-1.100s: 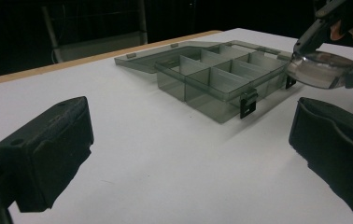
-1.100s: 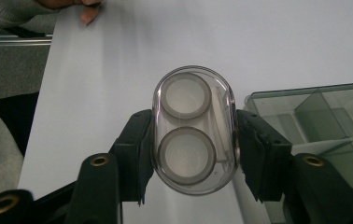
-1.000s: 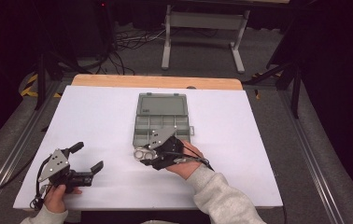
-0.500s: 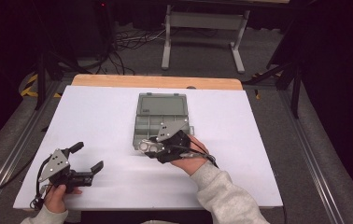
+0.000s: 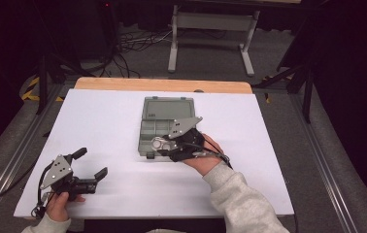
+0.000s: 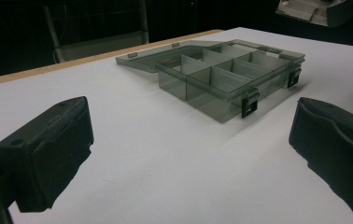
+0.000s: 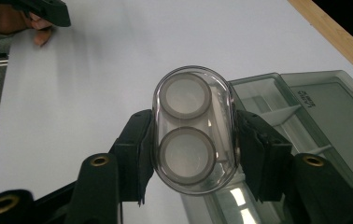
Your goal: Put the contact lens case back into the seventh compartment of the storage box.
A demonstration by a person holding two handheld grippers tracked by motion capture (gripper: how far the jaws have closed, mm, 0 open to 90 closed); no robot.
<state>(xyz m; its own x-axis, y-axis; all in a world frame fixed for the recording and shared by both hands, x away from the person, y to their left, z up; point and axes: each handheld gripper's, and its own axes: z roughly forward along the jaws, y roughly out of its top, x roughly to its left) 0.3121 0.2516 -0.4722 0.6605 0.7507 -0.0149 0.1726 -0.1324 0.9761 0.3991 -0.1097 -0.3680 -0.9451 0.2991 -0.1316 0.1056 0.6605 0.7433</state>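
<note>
The clear capsule [image 7: 194, 130] with two grey-rimmed rounds inside sits clamped by its long sides in the right gripper [image 7: 194, 149], just above the open compartment box [image 7: 305, 116]. It looks light, rigid and slick, so a mid-side grip suits it. The left gripper [image 5: 90, 163] rests well apart, jaws spread and empty.

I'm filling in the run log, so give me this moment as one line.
right gripper: shut on clear capsule, over organizer box | box: lid open | left gripper: open, holds nothing, near table front-left corner
</note>
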